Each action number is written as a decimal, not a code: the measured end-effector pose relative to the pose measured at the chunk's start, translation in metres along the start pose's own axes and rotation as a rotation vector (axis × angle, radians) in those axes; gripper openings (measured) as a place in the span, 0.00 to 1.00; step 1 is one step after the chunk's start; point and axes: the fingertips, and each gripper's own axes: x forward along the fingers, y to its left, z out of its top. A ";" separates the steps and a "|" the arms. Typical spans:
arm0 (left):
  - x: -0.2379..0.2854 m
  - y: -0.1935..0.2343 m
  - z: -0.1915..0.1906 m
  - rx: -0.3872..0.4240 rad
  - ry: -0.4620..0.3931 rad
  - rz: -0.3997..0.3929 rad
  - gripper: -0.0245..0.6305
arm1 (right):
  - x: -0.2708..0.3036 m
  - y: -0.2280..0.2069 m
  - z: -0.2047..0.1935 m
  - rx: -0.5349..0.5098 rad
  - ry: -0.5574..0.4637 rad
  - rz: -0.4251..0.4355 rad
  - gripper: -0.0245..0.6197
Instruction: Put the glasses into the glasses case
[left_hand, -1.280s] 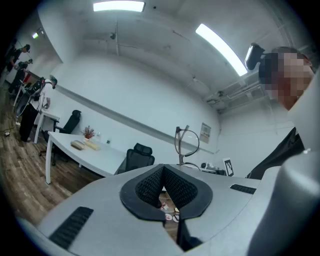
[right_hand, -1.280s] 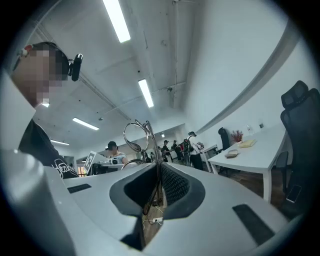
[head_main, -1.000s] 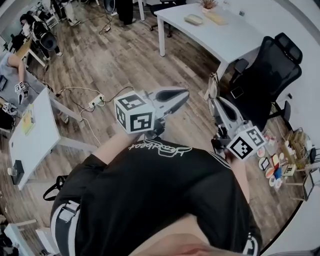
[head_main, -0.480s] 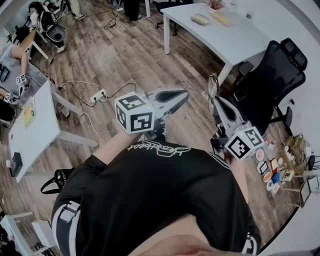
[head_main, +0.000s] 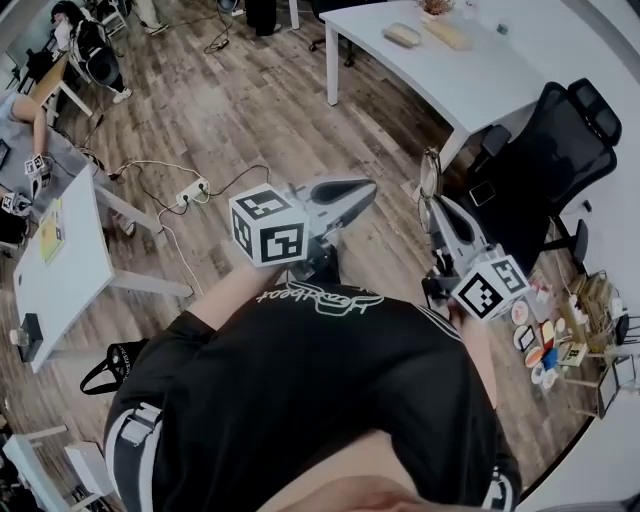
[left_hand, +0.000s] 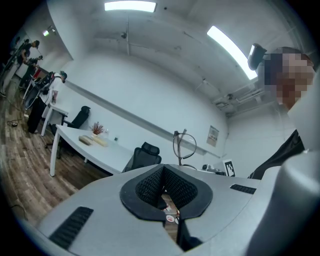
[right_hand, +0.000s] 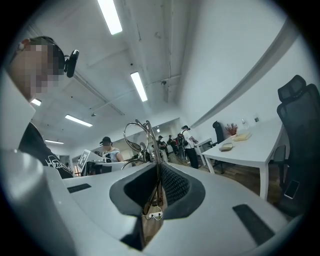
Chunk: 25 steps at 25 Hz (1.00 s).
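Right gripper (head_main: 437, 208): clenched on the glasses (head_main: 430, 176); in the right gripper view the thin wire frame (right_hand: 142, 133) passes between the closed jaws.
Glasses, long axis: upright, running on from the jaws, with the lens rims above the tips.
Left gripper (head_main: 364, 188): jaws together with nothing between them; it is held level beside the right one, just apart from it.
Desk (head_main: 490, 85): white, ahead of both grippers and well apart from them.
Likely glasses case (head_main: 401, 37): a pale oval object on the far end of the desk; it is too small to tell whether it is open.
Governing relation: the case lies forward of the grippers, so the glasses must travel away from the body; the right gripper is the nearer to the desk.
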 end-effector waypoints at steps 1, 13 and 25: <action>0.004 0.006 0.001 -0.001 0.002 -0.001 0.05 | 0.004 -0.007 0.000 0.005 0.000 -0.003 0.08; 0.067 0.124 0.041 -0.024 0.036 -0.031 0.05 | 0.100 -0.102 0.022 0.033 -0.010 -0.048 0.08; 0.156 0.315 0.132 -0.043 0.087 -0.065 0.05 | 0.263 -0.238 0.072 0.074 -0.030 -0.123 0.08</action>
